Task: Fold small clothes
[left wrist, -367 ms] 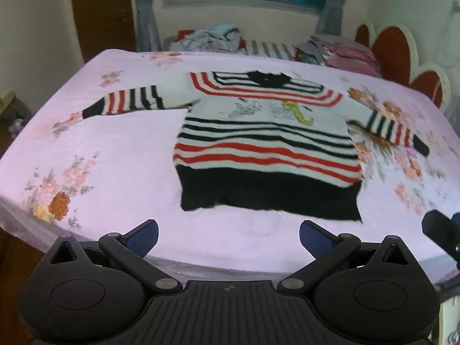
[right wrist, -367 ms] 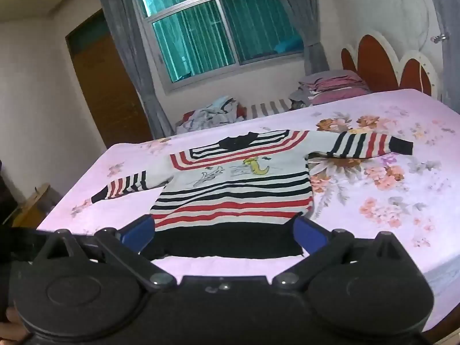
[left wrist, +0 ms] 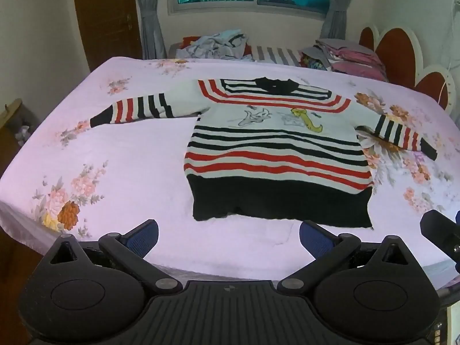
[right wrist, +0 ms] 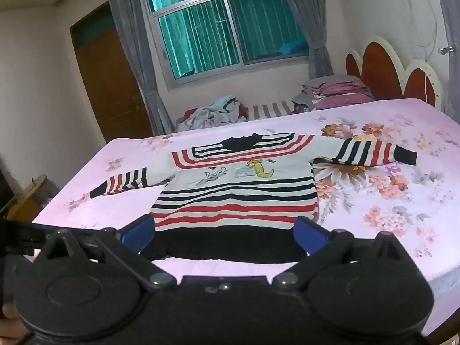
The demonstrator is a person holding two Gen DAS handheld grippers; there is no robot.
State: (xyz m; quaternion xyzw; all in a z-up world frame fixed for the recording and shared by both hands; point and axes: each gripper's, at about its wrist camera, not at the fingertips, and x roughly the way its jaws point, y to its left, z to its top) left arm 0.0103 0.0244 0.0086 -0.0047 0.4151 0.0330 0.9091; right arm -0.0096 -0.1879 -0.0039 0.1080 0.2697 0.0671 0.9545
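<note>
Striped sweater flat on bed, both grippers released; left view shows sweater's whole hem

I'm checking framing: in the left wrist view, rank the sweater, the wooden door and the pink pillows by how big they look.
1. Sweater
2. Door, cut off by the frame
3. Pillows, farther away, so their true size is unsure
</note>
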